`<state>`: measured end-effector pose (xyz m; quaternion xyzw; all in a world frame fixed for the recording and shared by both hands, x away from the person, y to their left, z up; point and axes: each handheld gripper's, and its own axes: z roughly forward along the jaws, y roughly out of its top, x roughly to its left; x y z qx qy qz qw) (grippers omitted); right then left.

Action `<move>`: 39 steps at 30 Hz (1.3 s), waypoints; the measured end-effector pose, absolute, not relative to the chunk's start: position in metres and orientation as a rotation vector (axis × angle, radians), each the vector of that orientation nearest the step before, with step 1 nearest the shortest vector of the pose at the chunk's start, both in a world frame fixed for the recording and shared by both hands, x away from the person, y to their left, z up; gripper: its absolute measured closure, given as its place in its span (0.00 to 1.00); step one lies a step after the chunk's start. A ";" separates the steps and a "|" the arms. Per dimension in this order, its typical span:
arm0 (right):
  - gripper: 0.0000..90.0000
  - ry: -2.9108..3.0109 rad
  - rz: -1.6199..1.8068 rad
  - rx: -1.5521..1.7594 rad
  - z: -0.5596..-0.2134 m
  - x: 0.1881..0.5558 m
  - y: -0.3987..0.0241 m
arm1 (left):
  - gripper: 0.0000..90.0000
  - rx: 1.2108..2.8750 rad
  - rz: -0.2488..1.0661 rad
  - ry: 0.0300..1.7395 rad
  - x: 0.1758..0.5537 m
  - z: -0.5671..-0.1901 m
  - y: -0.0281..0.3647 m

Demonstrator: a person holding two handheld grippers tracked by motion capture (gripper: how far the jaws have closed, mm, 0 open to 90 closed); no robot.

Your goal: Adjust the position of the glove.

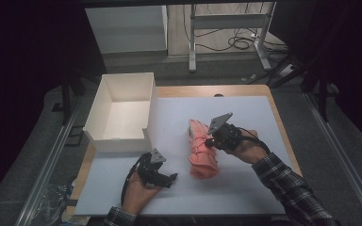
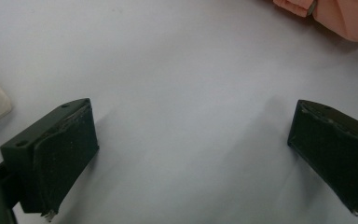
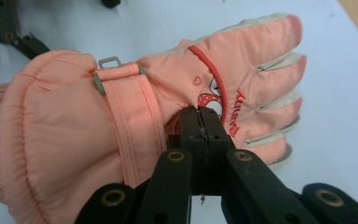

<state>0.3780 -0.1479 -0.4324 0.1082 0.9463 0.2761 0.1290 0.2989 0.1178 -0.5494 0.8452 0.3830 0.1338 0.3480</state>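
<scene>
Glove [image 3: 121, 121] fabric is pinched in the clenched right tool [image 3: 204, 122], its jaws meeting on the pink back near the strap; the glove lies on the white worktop [image 1: 245, 179], cuff toward the person; the left tool [image 2: 191, 154] hovers released over bare worktop just beside it; a white box [image 1: 122, 113] sits at the far-left corner.

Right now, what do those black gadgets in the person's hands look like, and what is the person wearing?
Each hand holds a black two-jaw tool: the left gripper and the right gripper. Both carry a grey three-cornered plate on top and trail a black cable. The jaws are flat, dark, blocky pads. The sleeves are dark plaid.
</scene>
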 end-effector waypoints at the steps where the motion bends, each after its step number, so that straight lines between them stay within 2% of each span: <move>1: 1.00 2.753 0.806 0.315 -0.434 0.378 -0.148 | 0.01 2.191 0.347 0.993 0.299 -0.549 0.118; 5: 1.00 2.761 0.814 0.316 -0.438 0.377 -0.150 | 0.01 2.191 0.347 0.993 0.299 -0.549 0.118; 12: 0.89 2.757 0.864 0.359 -0.433 0.376 -0.158 | 0.01 2.191 0.347 0.993 0.299 -0.549 0.118; 19: 0.84 2.710 0.958 0.492 -0.432 0.376 -0.177 | 0.01 2.191 0.347 0.993 0.299 -0.549 0.118; 30: 0.84 2.639 1.079 0.663 -0.458 0.372 -0.209 | 0.01 2.192 0.347 0.993 0.299 -0.549 0.118; 39: 0.84 2.621 1.120 0.725 -0.486 0.356 -0.218 | 0.01 2.191 0.344 0.995 0.299 -0.550 0.118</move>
